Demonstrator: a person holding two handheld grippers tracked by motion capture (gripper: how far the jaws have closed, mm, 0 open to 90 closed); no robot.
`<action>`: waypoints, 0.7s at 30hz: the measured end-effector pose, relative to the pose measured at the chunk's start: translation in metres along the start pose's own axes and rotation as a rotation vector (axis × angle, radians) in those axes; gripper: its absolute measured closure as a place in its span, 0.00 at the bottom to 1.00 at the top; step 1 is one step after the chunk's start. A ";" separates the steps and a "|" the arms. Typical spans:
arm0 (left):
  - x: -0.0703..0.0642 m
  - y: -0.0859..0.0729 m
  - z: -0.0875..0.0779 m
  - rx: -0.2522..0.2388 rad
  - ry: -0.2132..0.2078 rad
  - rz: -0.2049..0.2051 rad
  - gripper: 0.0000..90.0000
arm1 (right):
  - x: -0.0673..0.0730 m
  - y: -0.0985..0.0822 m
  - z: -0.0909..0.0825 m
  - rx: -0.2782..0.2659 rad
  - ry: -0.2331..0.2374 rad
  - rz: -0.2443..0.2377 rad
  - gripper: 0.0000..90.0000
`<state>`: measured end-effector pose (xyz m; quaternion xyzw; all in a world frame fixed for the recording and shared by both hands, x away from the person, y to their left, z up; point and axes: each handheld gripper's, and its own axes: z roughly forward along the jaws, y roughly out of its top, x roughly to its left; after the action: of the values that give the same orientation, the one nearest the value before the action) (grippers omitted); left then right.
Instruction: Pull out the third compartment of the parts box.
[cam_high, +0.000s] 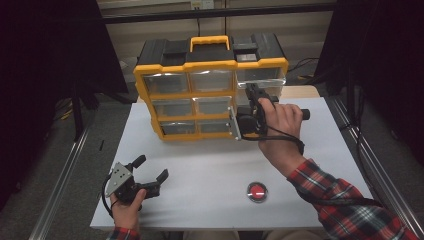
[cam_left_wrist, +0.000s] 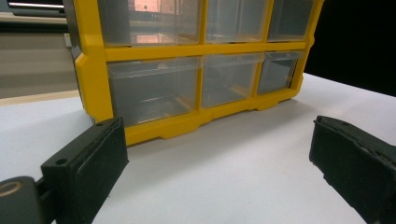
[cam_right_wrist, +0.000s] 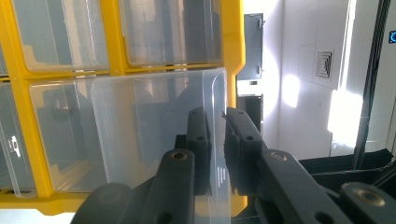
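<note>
A yellow-framed organizer (cam_high: 210, 92) with clear drawers stands upright at the back of the white table (cam_high: 200, 160). My right gripper (cam_high: 251, 96) is at the organizer's right column, held by a hand in a plaid sleeve. In the right gripper view, my right gripper (cam_right_wrist: 217, 116) is shut on the thin wall of a clear drawer (cam_right_wrist: 154, 126) that sticks out of the frame. My left gripper (cam_high: 151, 167) rests low at the table's front left, open, with nothing between its fingers. In its own view, my left gripper (cam_left_wrist: 219, 154) faces the organizer (cam_left_wrist: 93, 70) across bare table.
A round red button (cam_high: 257, 191) sits on the table near the front, right of centre. Metal rails run along both sides of the table. Dark curtains hang left and right, and cables lie behind the organizer.
</note>
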<state>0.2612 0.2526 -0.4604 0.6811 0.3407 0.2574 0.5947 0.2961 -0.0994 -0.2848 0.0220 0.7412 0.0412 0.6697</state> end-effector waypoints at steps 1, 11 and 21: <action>0.000 0.000 0.000 0.001 -0.001 -0.001 0.05 | 0.001 0.000 -0.001 0.005 0.002 0.008 0.90; 0.000 0.000 0.000 0.001 -0.001 -0.001 0.05 | 0.000 0.001 -0.004 0.002 0.002 -0.006 0.90; -0.001 0.000 0.001 -0.006 0.001 -0.008 0.05 | 0.000 0.001 -0.007 -0.001 0.004 -0.007 0.90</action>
<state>0.2611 0.2514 -0.4604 0.6777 0.3430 0.2563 0.5979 0.2888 -0.0983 -0.2839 0.0191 0.7424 0.0394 0.6685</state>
